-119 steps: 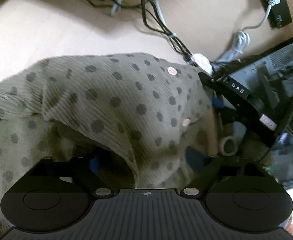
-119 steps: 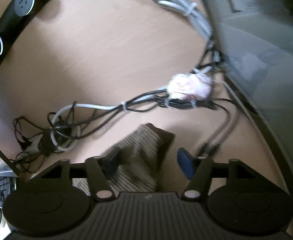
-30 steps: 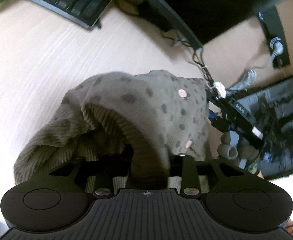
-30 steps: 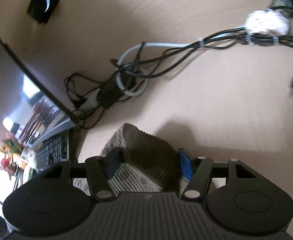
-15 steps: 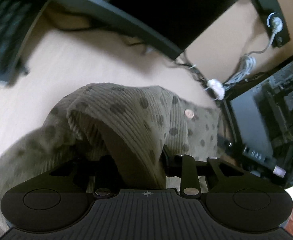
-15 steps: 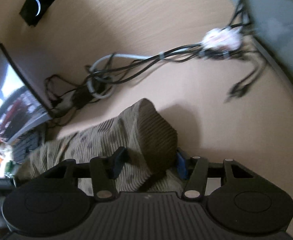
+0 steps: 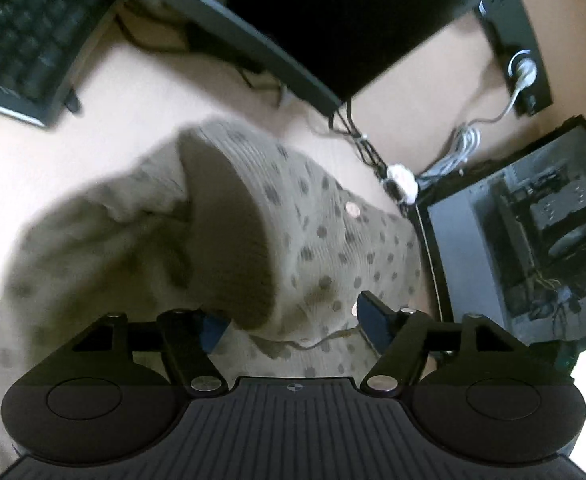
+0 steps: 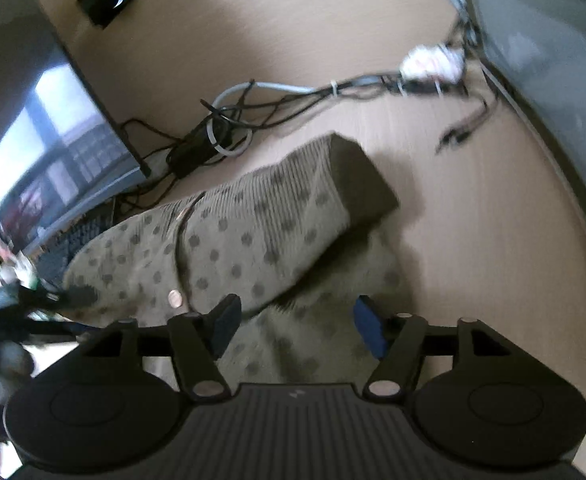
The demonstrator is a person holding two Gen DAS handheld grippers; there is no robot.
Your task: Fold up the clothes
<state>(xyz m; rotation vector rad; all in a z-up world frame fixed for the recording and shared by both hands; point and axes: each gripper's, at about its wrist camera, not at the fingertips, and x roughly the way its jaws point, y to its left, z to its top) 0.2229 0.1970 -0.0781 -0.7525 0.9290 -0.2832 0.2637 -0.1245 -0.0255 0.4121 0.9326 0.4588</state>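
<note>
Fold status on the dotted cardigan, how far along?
Done: one fold, the olive ribbed polka-dot cardigan lies doubled over on the light wooden desk. In hand: left gripper and right gripper are opening, pads off the cloth between them. Left: further folds, tidying loose edges.

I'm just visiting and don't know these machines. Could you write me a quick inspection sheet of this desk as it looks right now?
Surface: light wooden desk, bare to the right of the garment.
Job's things: olive polka-dot cardigan with pink buttons, lying partly folded, one flap turned over.
Clutter: keyboard at far left.
Grippers: left gripper and right gripper both opening, cloth lying between the blue pads, not pinched.
Cables: tangled black and grey cable bundle behind the cardigan.
Surroundings: monitor to the left, open computer case to the right.
</note>
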